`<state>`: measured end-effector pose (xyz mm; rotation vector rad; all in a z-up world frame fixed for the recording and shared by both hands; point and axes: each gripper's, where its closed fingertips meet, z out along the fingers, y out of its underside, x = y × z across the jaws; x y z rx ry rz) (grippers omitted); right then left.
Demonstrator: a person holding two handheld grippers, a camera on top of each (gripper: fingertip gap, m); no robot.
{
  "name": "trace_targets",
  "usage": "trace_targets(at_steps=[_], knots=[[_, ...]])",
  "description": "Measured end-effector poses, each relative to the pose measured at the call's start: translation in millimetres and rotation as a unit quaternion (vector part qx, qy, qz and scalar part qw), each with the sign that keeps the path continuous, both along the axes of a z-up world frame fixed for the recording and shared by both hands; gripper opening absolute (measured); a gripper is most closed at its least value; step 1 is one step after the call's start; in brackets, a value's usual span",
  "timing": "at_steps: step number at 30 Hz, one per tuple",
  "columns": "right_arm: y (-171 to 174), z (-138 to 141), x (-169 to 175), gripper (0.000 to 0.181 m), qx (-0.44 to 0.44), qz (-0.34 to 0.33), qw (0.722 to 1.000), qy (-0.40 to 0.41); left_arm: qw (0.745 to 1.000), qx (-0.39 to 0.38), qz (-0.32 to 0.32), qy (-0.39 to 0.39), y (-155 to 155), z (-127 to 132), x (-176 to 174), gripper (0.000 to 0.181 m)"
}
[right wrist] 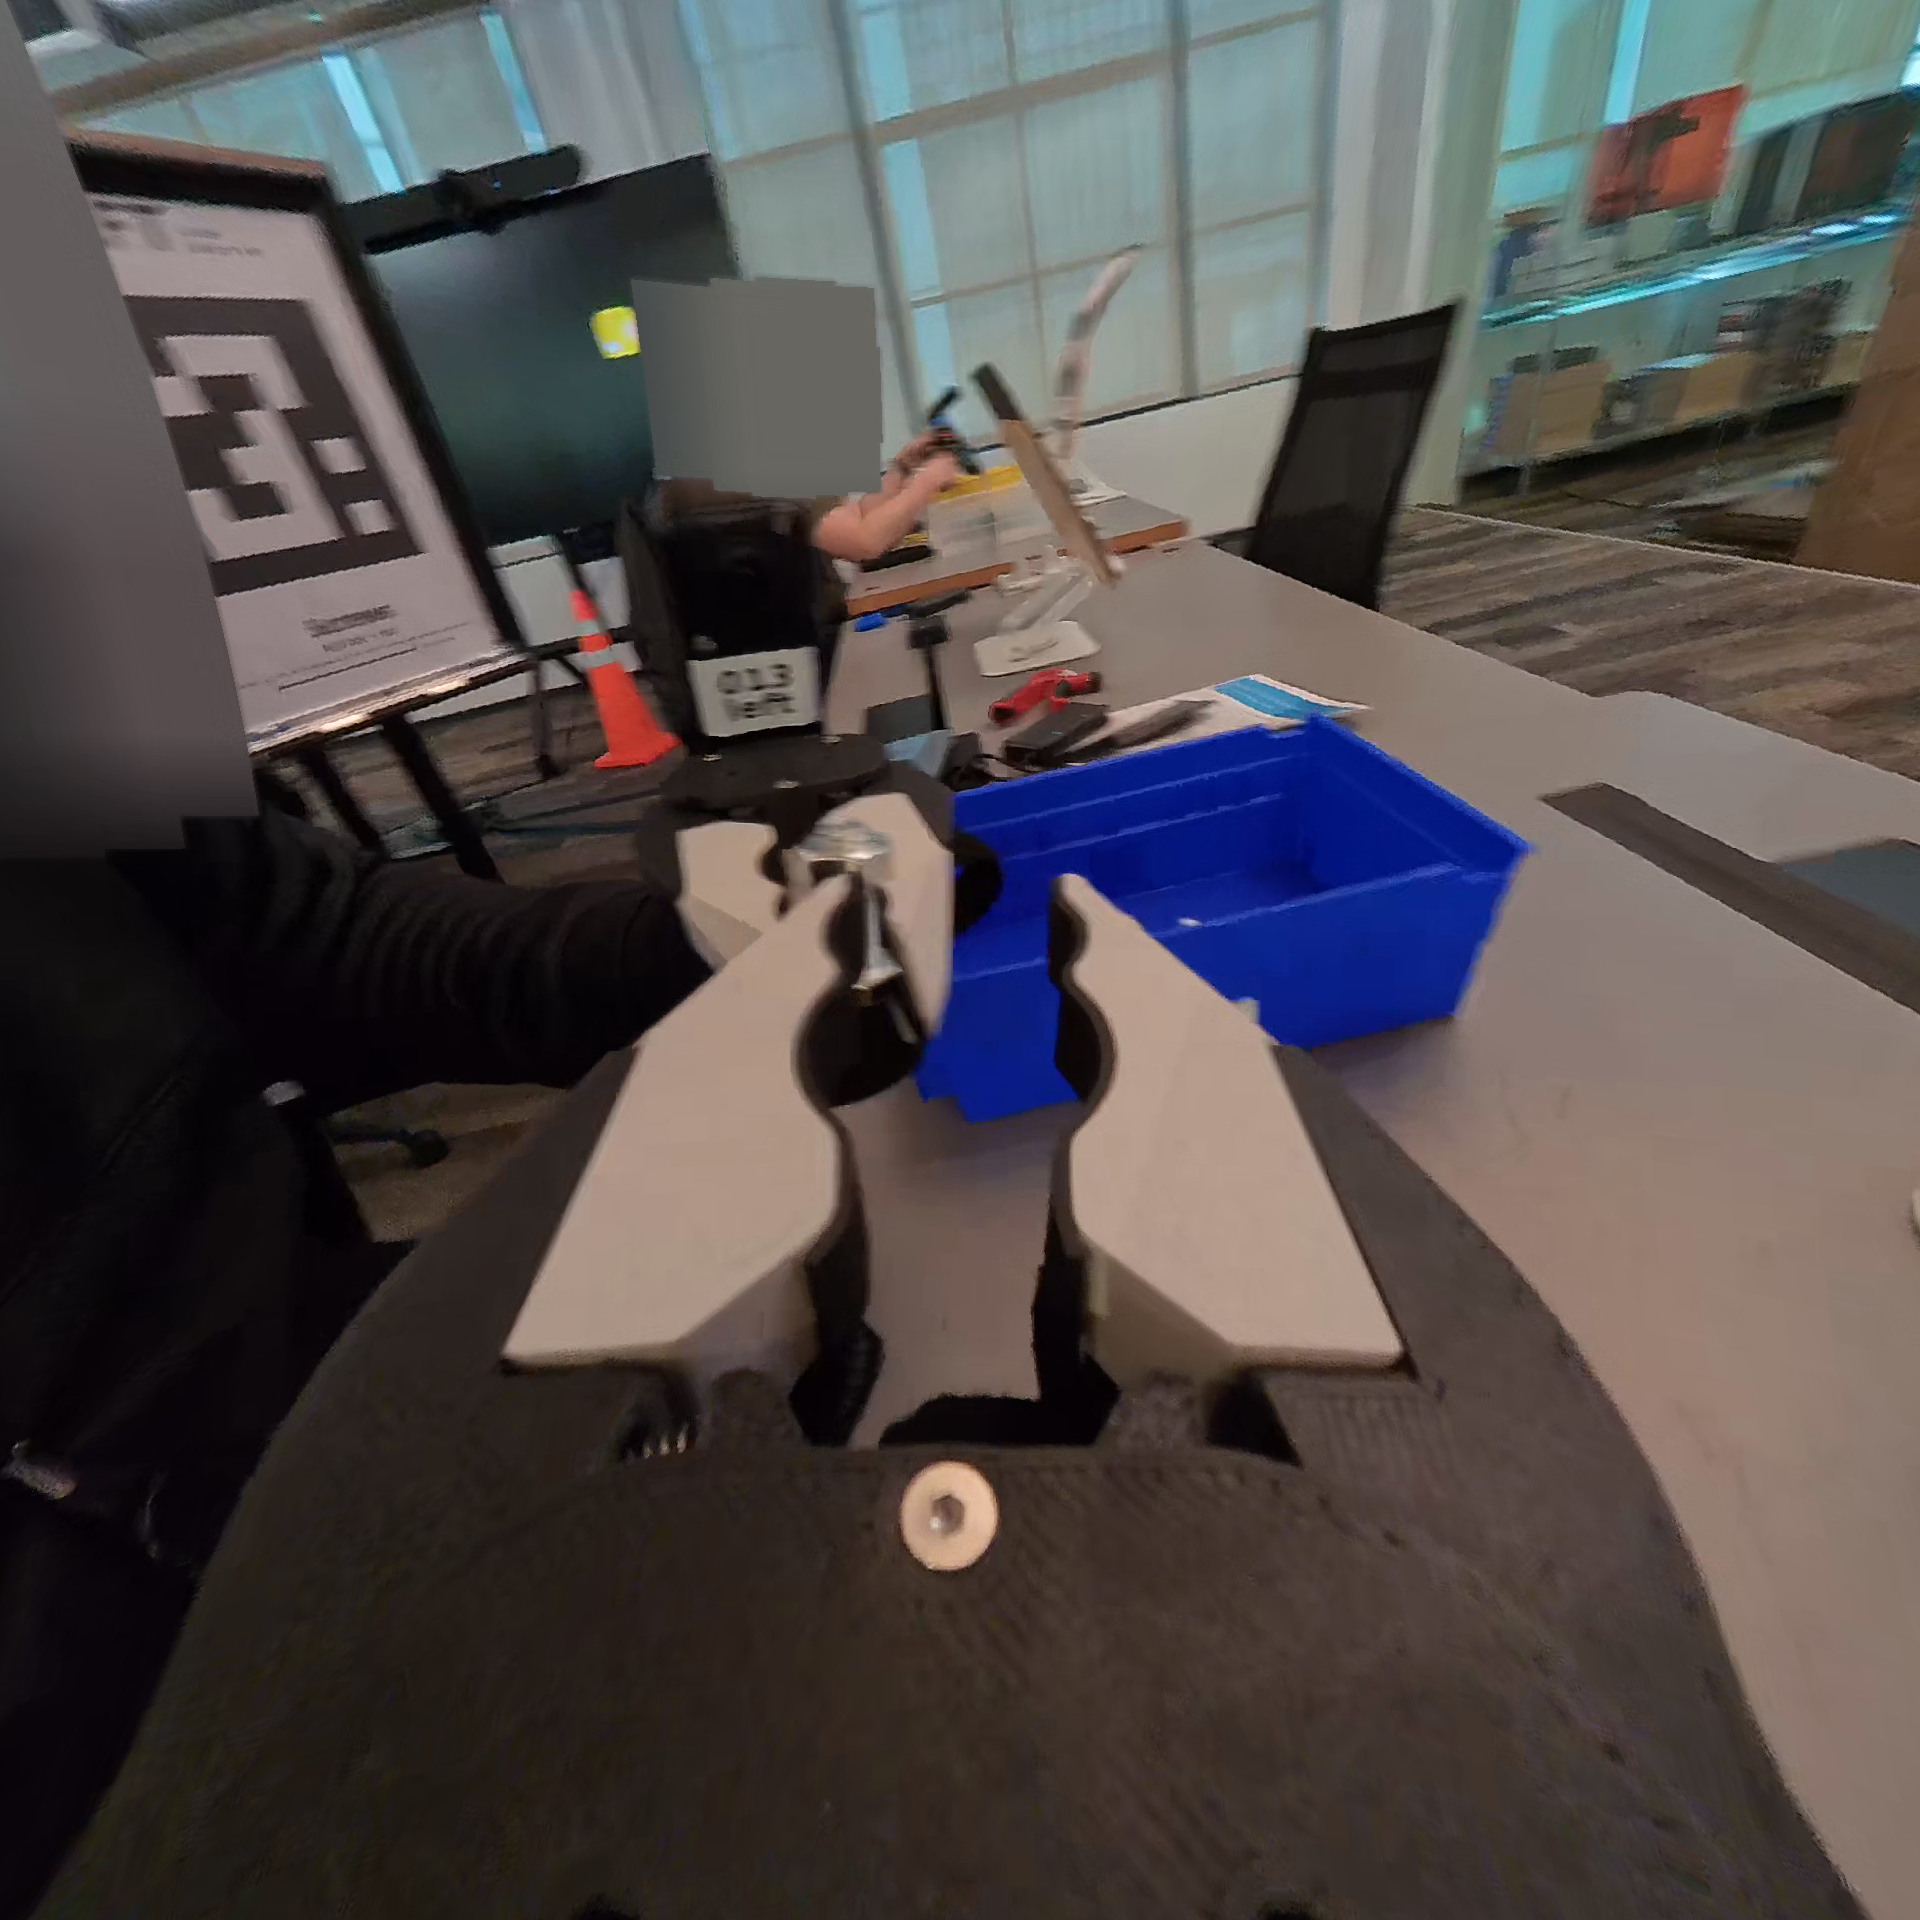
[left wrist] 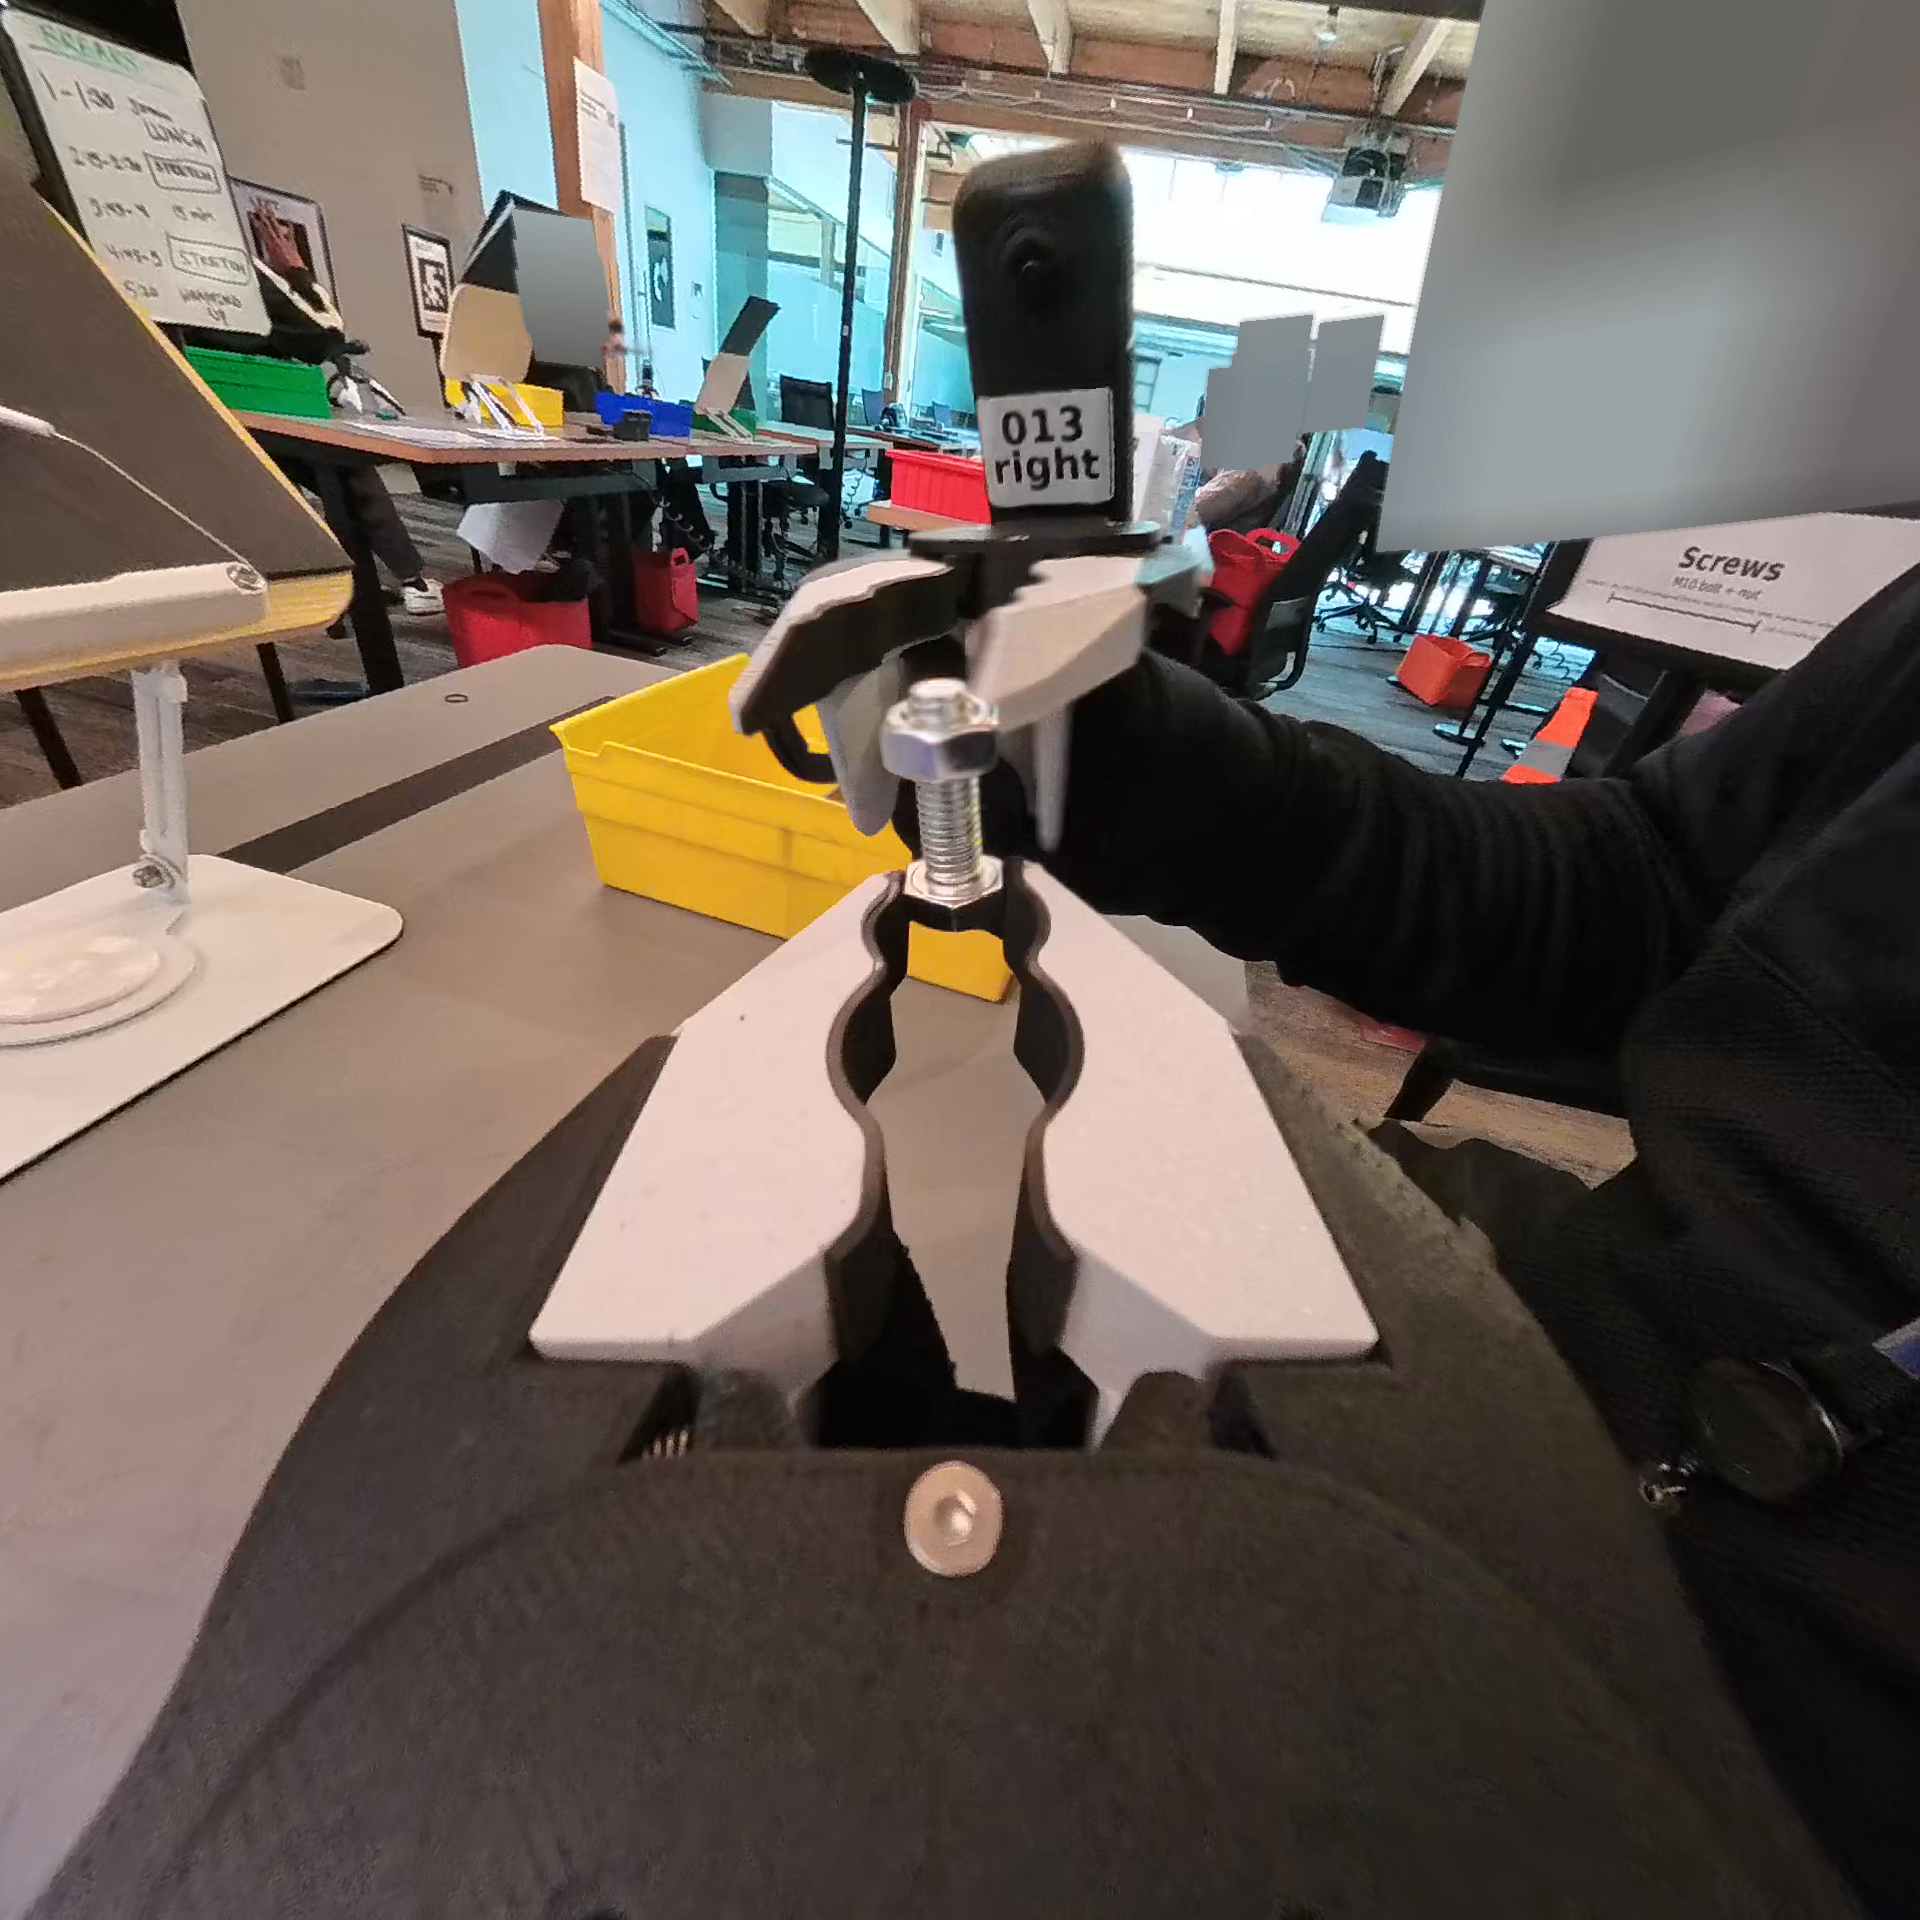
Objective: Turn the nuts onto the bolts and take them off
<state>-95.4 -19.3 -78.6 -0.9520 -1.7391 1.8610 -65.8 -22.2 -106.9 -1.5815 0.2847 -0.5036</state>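
Observation:
My left gripper [left wrist: 951, 904] is shut on the head of a silver bolt [left wrist: 948, 831] and holds it upright above the grey table [left wrist: 416, 1143]. A silver nut [left wrist: 940, 743] sits on the thread near the bolt's top end. My right gripper [left wrist: 904, 727] hangs just behind and around the nut with its jaws apart. In the right wrist view my right gripper [right wrist: 951, 904] is open. The bolt [right wrist: 862, 925] shows blurred by its left finger [right wrist: 748, 1039], held by the left gripper [right wrist: 821, 873] beyond it.
A yellow bin [left wrist: 717, 810] stands on the table behind the bolt. A blue bin [right wrist: 1247, 894] stands beyond my right gripper. A white tablet stand [left wrist: 156, 935] is at the left. A black-sleeved arm [left wrist: 1351, 852] reaches in from the right. My left and right fingertips are right by each other.

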Motion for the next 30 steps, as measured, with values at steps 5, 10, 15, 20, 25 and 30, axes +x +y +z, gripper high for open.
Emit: trace_targets(at_steps=[5, 10, 15, 20, 25, 30], knots=[[6, 8, 3, 0.038, -0.018, 0.002, 1.000, 0.014, 1.000, 0.011, -0.004, 0.002, -2, 5, 1, 0.016], [-12, 8, 5, 0.043, 0.004, 0.023, 1.000, 0.018, 1.000, 0.004, -0.006, 0.008, -1, 1, 5, 0.016], [12, 4, 1, 0.029, -0.028, -0.005, 0.999, 0.014, 1.000, -0.001, 0.003, 0.018, -2, 3, 1, 0.016], [9, 6, 4, 0.047, -0.040, 0.009, 0.999, 0.022, 0.998, -0.038, 0.024, 0.035, 2, -7, -7, 0.016], [-4, -4, -2, 0.049, -0.025, 0.014, 1.000, 0.011, 0.998, -0.039, 0.019, 0.043, 3, -9, -2, 0.017], [38, -19, -10, 0.036, -0.057, -0.051, 0.997, -0.006, 0.998, -0.030, 0.029, 0.041, 1, -3, -7, 0.017]])
